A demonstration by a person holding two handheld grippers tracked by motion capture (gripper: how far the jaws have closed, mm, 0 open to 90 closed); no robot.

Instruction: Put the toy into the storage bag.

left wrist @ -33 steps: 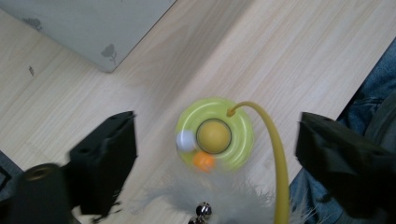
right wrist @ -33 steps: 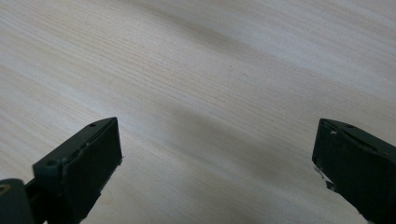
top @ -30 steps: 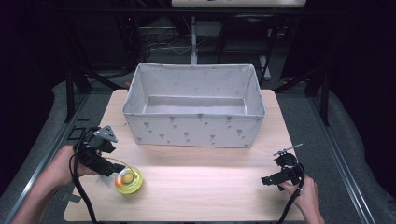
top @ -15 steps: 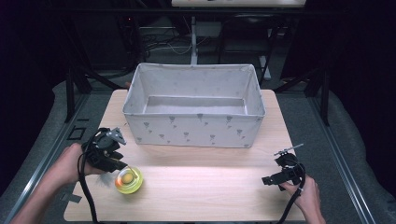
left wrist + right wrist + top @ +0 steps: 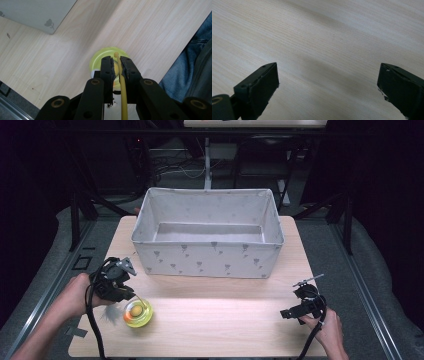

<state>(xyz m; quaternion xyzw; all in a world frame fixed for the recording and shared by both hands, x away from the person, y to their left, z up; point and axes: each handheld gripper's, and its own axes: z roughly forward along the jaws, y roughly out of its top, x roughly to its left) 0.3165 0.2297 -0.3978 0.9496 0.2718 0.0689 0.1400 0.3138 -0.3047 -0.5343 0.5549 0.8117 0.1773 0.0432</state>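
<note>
So my left tongs have just been closing and now they're pinched narrow on a thin yellow stick that runs up between the two black jaws in the left gripper view. The stick's rounded tip pokes out just past the jaw tips, right over the yellow-green round thing sitting on the wooden table. Can't honestly tell whether that stick is part of the round thing or just lying on it, the jaws cover the join.

From the high view, the round thing has an orange center and sits around 7 o'clock on the table, close to the near edge. My left tongs are right on it, coming in from its 10 o'clock side, with my left hand behind them and the cable trailing back toward me.

The big grey fabric bin with the little printed pattern takes up the far half of the table, at 12 o'clock, well apart from the round thing. One corner of it peeks in at 11 o'clock in the left gripper view.

My right tongs are parked at about 4 o'clock on the table, in my right hand. In the right gripper view the jaws stand wide apart with bare wood between them, gripping nothing.
</note>
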